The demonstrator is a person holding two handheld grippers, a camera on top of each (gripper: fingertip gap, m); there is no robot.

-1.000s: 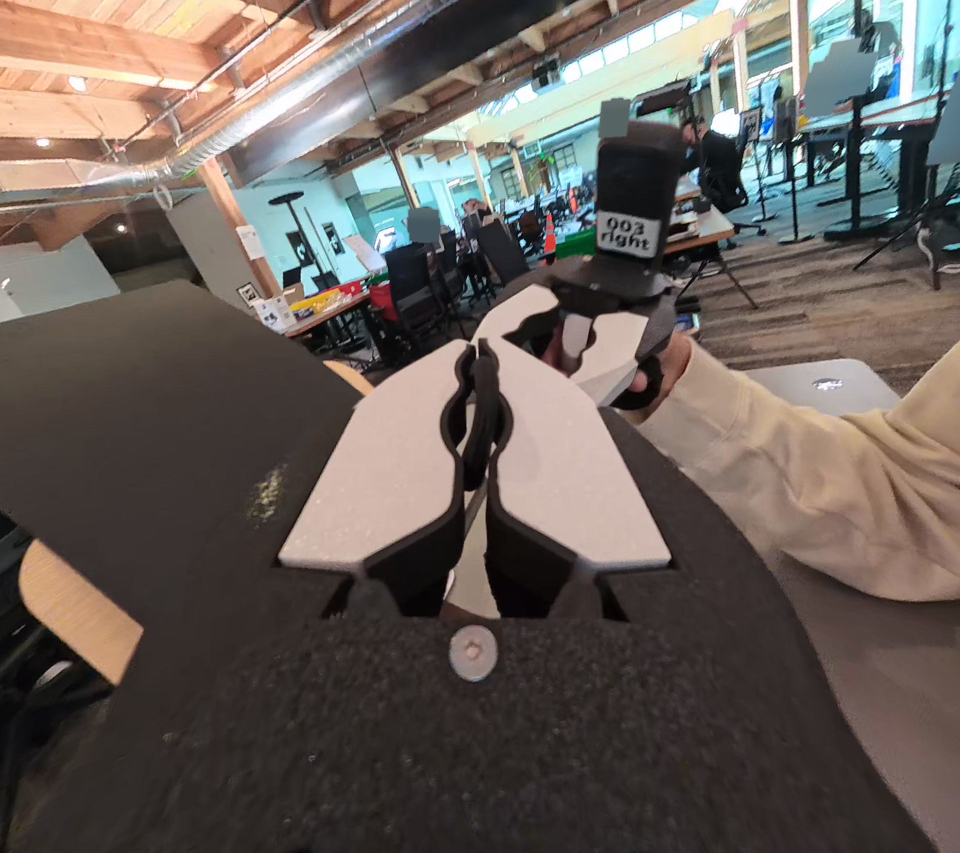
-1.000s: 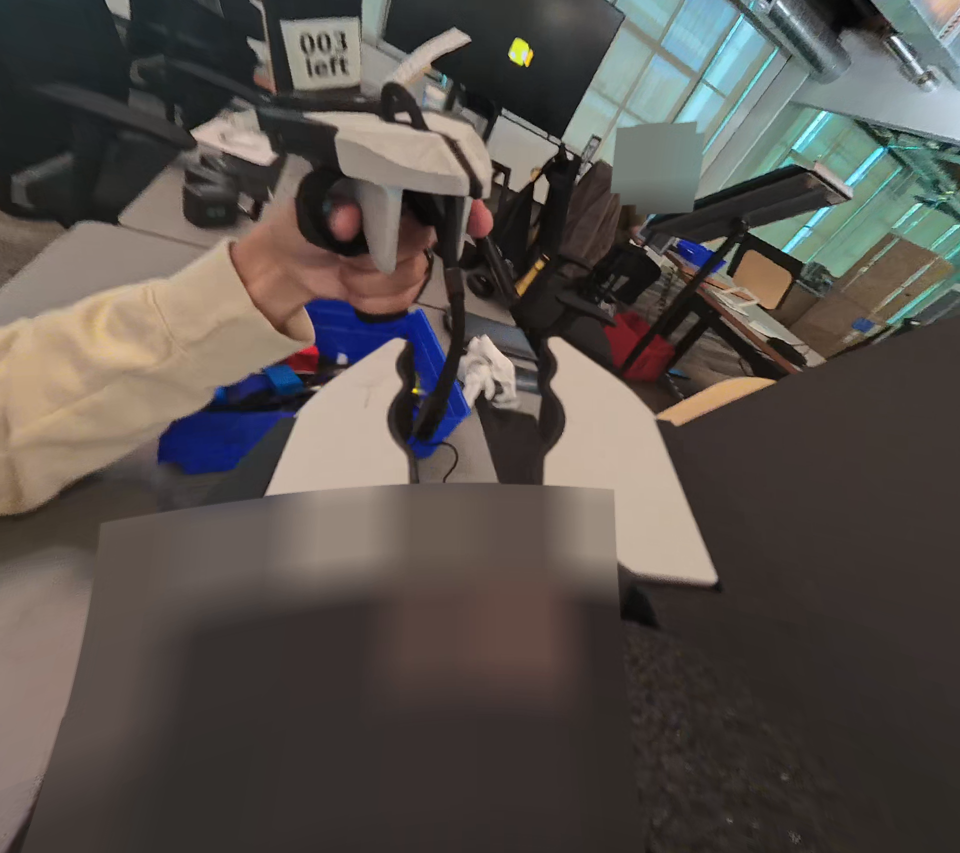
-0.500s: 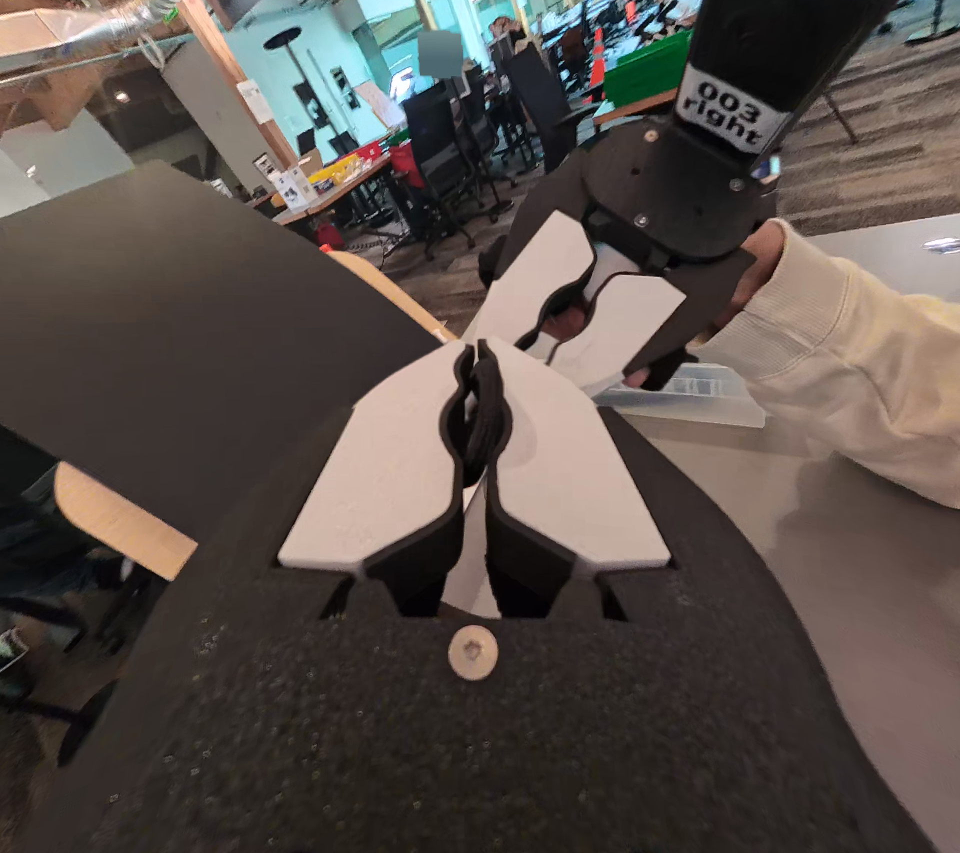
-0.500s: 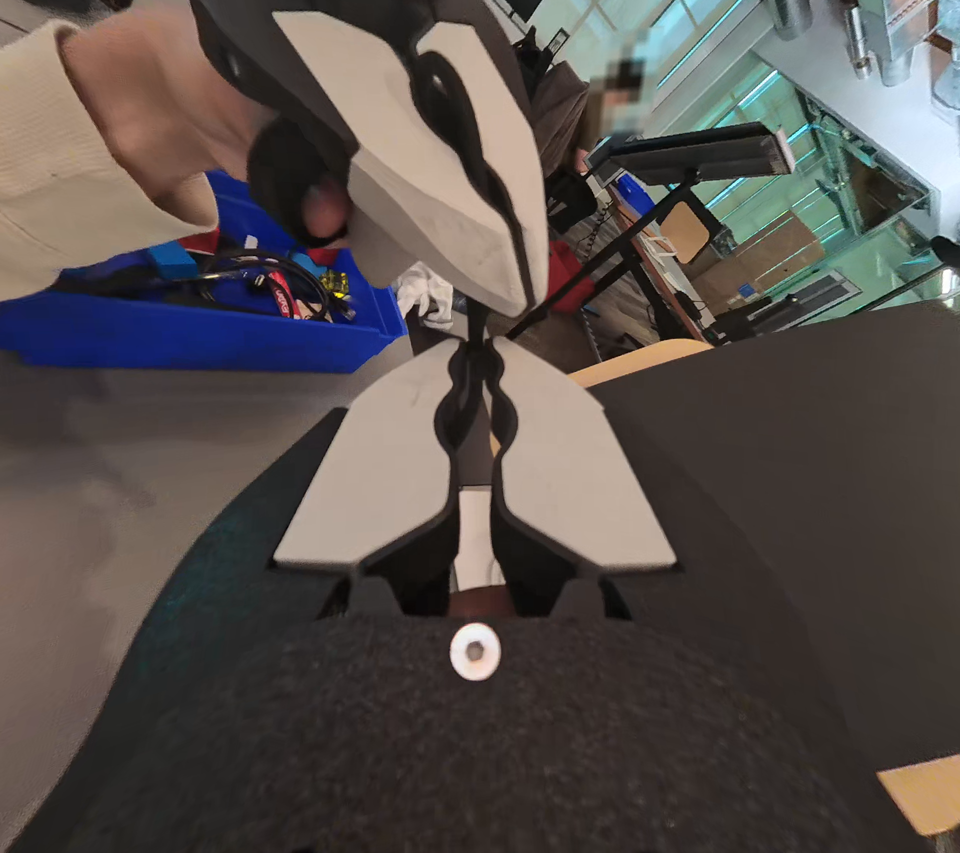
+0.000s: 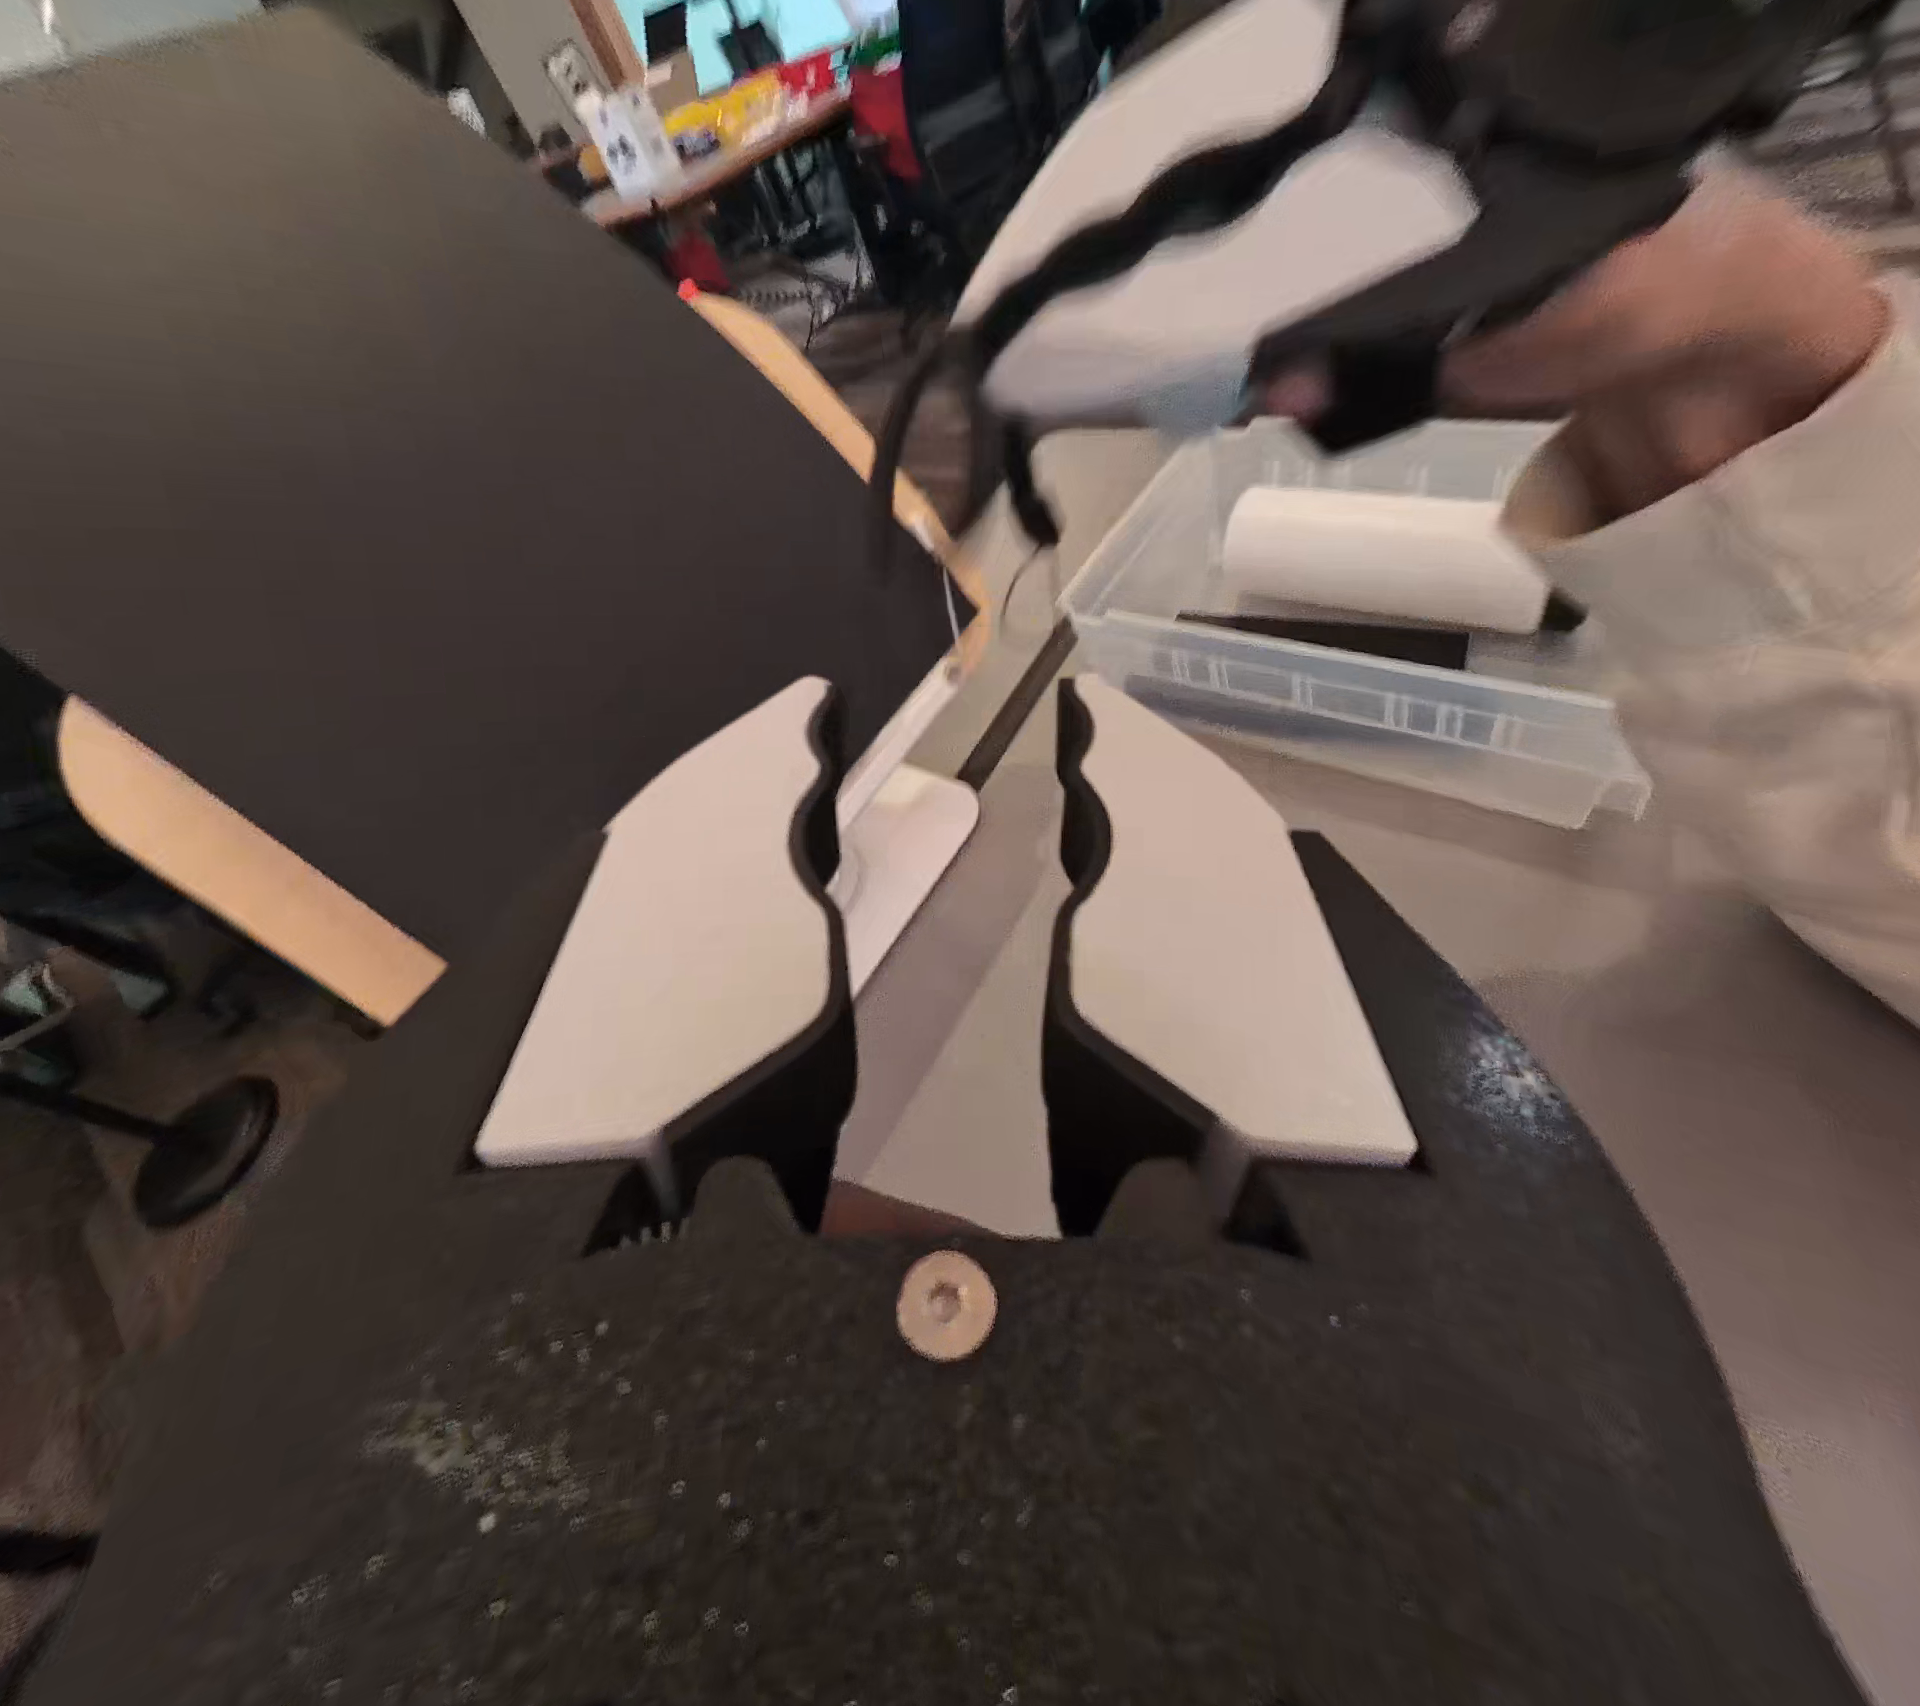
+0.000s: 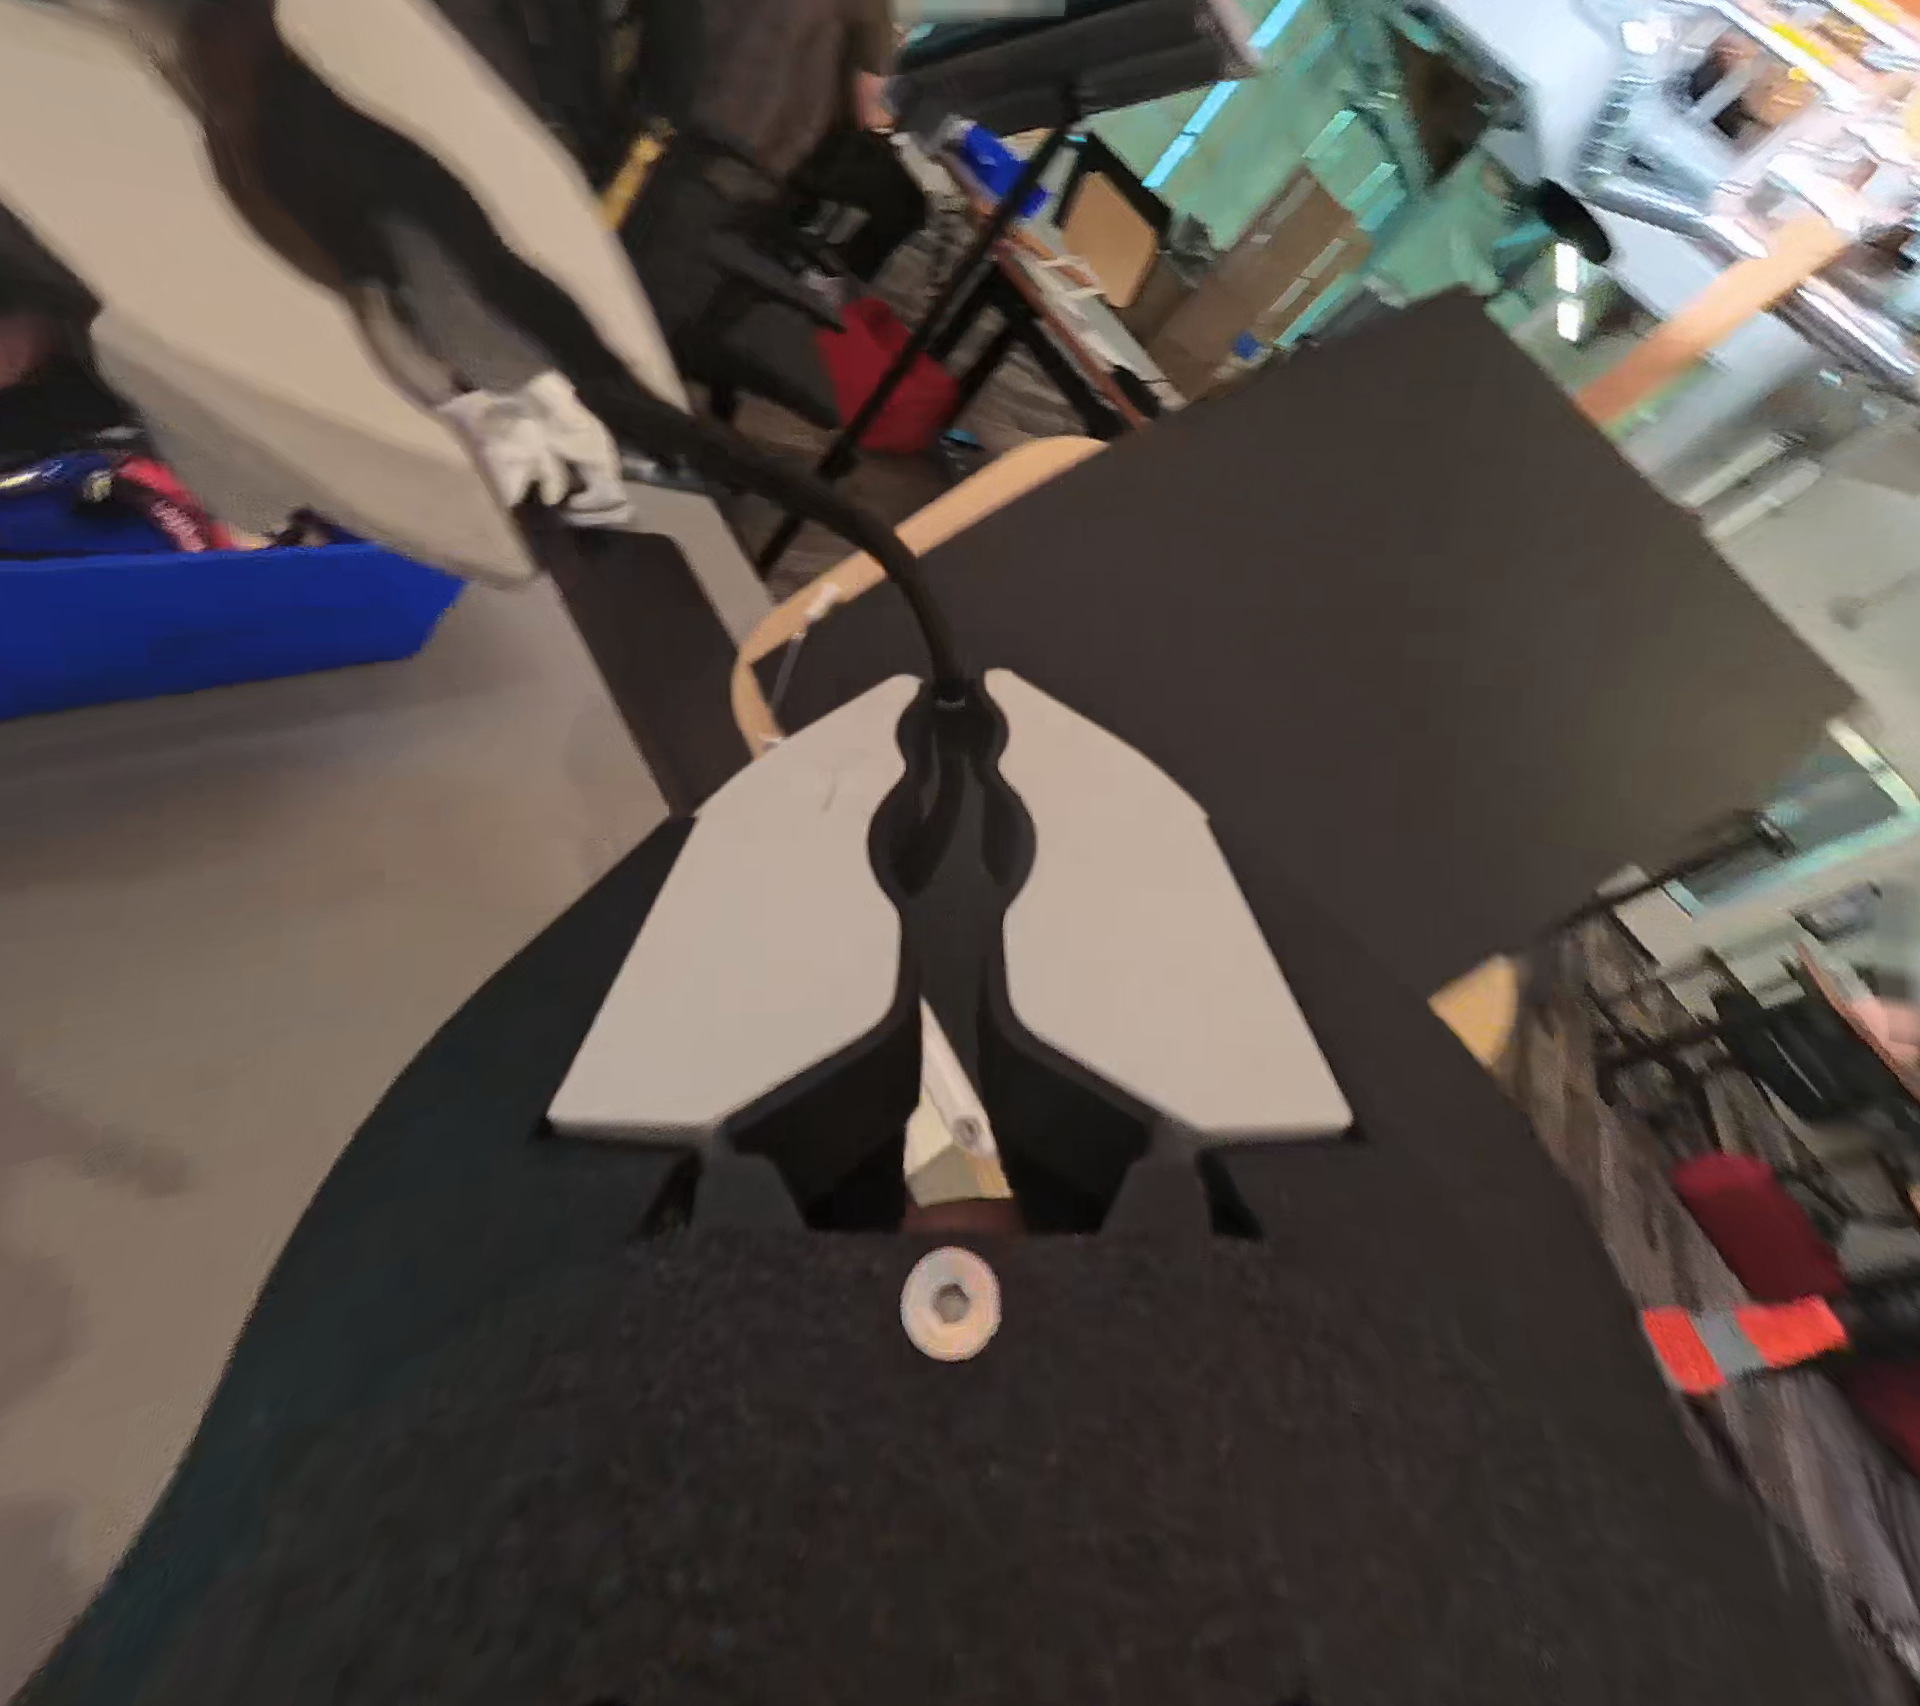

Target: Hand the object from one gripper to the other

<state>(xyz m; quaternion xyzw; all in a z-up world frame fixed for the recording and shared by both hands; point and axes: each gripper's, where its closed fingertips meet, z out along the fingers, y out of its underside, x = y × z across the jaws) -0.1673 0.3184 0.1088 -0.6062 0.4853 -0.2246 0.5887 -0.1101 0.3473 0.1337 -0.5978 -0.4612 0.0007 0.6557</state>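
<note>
The object is a black cord (image 6: 883, 555). My right gripper (image 6: 961, 685) is shut on it, and the cord arcs up and left out of the fingertips. In the left wrist view the right gripper (image 5: 977, 352) is blurred at the upper right, with the cord (image 5: 888, 461) hanging in loops from its tips. My left gripper (image 5: 945, 706) is open and empty, below and in front of the right one. In the right wrist view the left gripper (image 6: 587, 482) is a blur at the upper left, with its fingers apart.
A clear plastic bin (image 5: 1351, 690) holding a white roll (image 5: 1371, 555) sits on the grey table (image 5: 1558, 1085) under the right gripper. A blue bin (image 6: 208, 617) stands at the left. A black chair back (image 5: 364, 461) is close on the left. A cream sleeve (image 5: 1714, 669) is at the right. The tips of one gripper are about 7 centimetres away from the tips of the other.
My left gripper opened and let go of the cord. My right gripper, open a second ago, closed on the cord and now holds it alone. The grippers have drawn apart.
</note>
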